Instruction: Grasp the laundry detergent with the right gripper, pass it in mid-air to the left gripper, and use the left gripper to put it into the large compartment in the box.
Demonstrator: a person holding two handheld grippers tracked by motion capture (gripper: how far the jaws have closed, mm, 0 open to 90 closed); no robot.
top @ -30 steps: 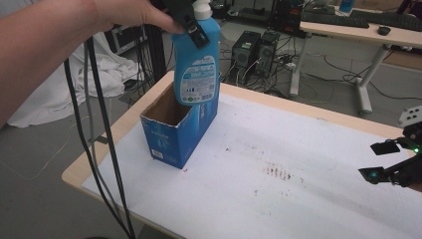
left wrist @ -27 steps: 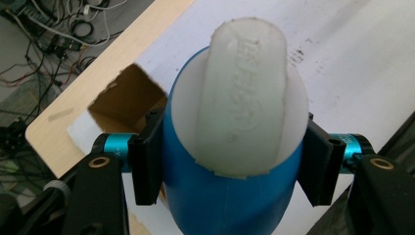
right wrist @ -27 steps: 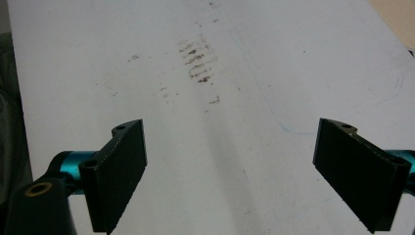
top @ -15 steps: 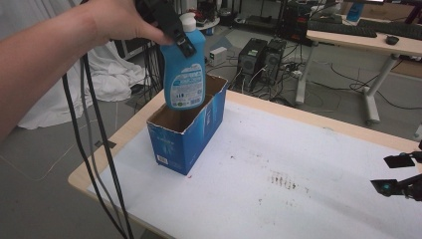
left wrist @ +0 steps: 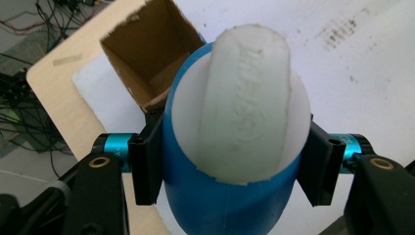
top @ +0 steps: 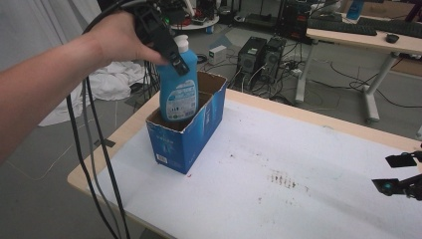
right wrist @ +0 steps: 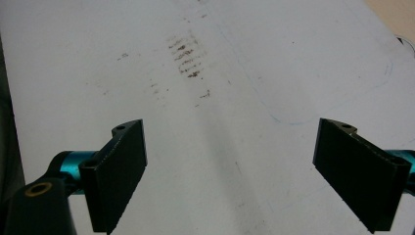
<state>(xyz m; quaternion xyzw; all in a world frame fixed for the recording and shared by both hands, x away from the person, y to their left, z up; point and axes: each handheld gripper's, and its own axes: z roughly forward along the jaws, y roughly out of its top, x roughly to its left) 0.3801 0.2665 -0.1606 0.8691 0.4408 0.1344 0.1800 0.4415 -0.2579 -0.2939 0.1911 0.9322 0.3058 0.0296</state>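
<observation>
High view, blue bottle [top: 177, 89] upright (cap up), base in box [top: 191, 133]

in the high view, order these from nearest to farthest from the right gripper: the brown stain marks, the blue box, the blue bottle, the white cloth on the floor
From the right gripper, at the table's right edge:
1. brown stain marks, on the white table cover, just to its left.
2. blue box, at the table's left end.
3. blue bottle, standing in the box's far-left part, held by the left gripper.
4. white cloth, on the floor beyond the table's left side.
</observation>
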